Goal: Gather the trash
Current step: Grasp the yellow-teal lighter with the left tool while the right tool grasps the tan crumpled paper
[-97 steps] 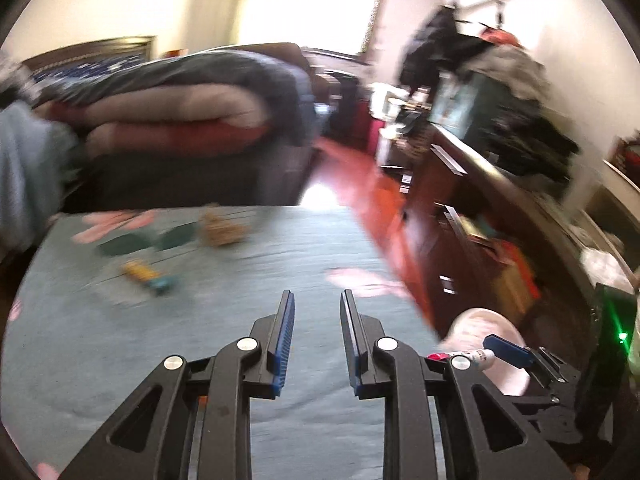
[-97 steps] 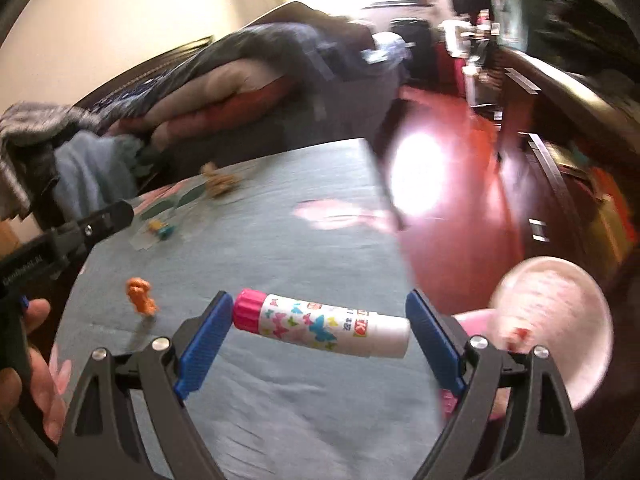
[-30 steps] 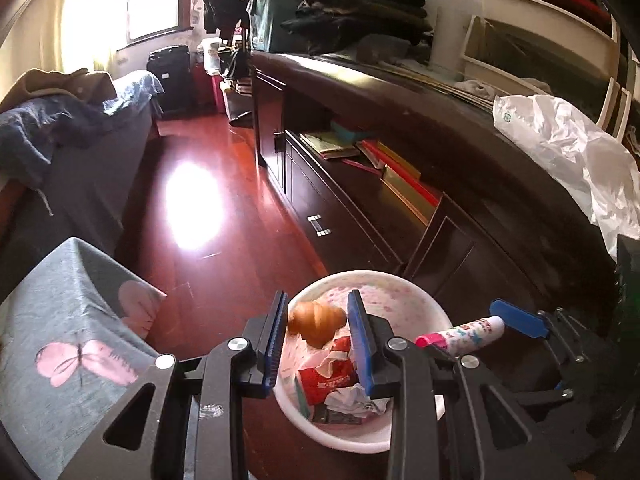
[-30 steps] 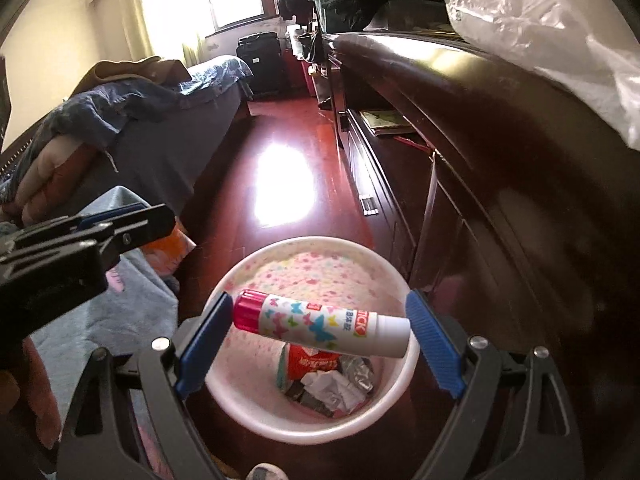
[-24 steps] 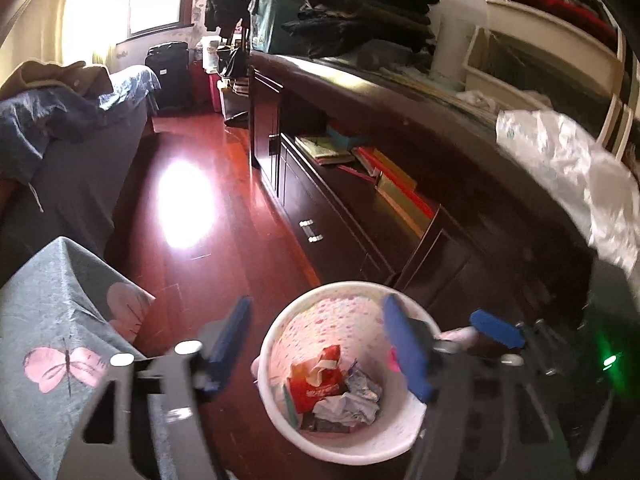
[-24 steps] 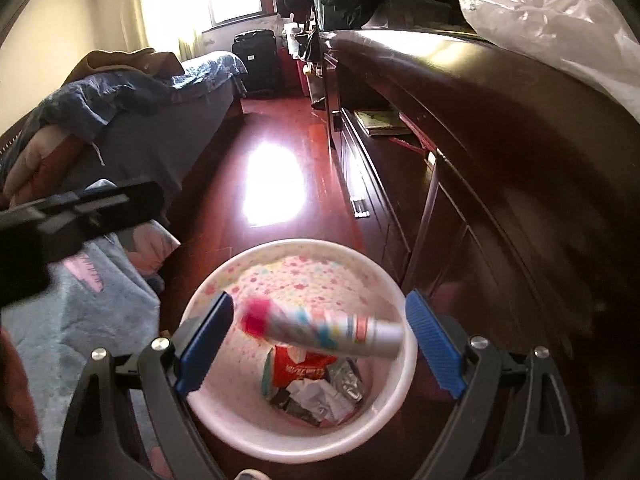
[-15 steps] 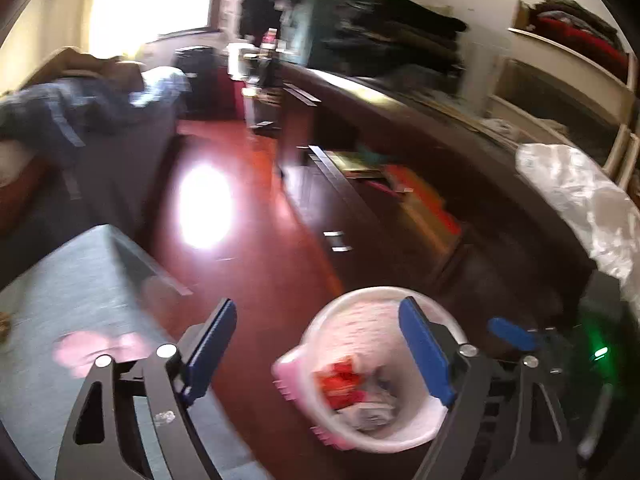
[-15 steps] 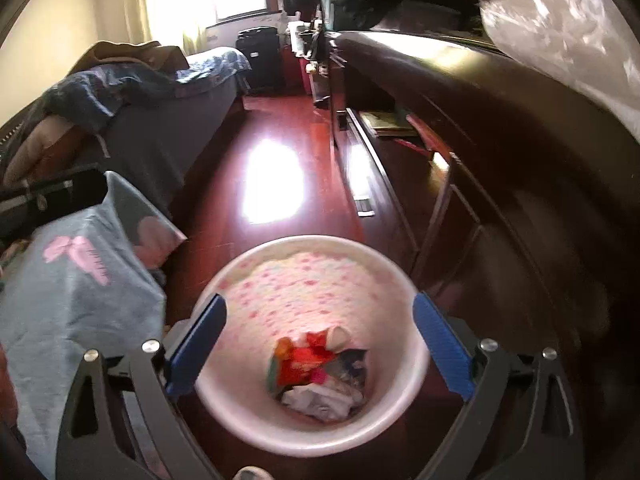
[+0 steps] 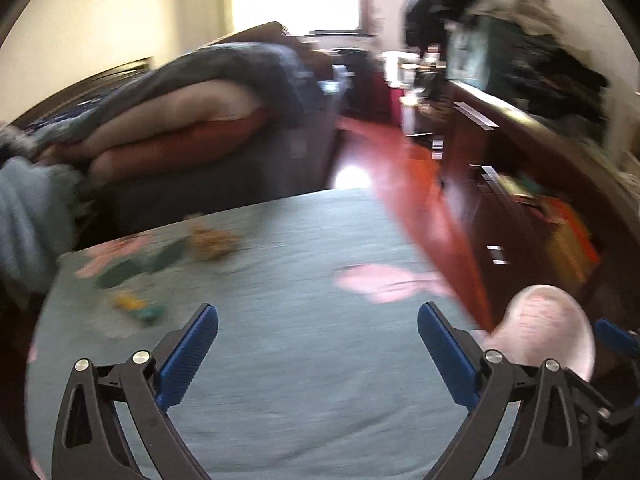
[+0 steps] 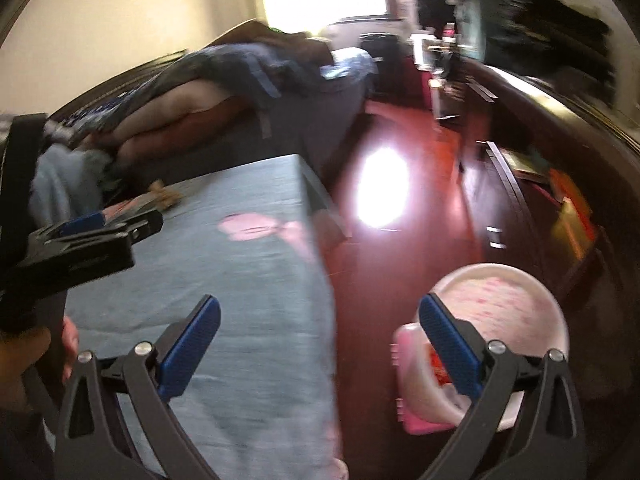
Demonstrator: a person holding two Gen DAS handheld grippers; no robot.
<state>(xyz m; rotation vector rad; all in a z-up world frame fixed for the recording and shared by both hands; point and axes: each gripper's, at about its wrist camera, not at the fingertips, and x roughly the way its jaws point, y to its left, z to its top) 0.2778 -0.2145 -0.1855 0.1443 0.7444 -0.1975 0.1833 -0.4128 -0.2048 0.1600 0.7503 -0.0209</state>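
Observation:
Both views are motion-blurred. My left gripper [image 9: 318,354] is open and empty above the blue-grey tablecloth [image 9: 304,380]. Small pieces of trash lie at the table's far left: a brownish lump [image 9: 212,242], dark green scraps [image 9: 132,268] and a yellow and teal bit [image 9: 138,307]. My right gripper [image 10: 319,346] is open and empty, over the table's right edge. The pink and white trash bin [image 10: 500,320] stands on the floor at the lower right with red trash inside; it also shows in the left wrist view [image 9: 548,336]. The left gripper [image 10: 80,236] shows at the left of the right wrist view.
A bed piled with blankets [image 9: 192,120] lies behind the table. A dark wooden cabinet [image 10: 540,168] with drawers runs along the right. The red wood floor [image 10: 400,200] lies between table and cabinet, with a bright sun patch.
Both grippers let go of their items, the brown piece and the glue stick, over the bin. They have swung left, back over the table. Both are now wide open.

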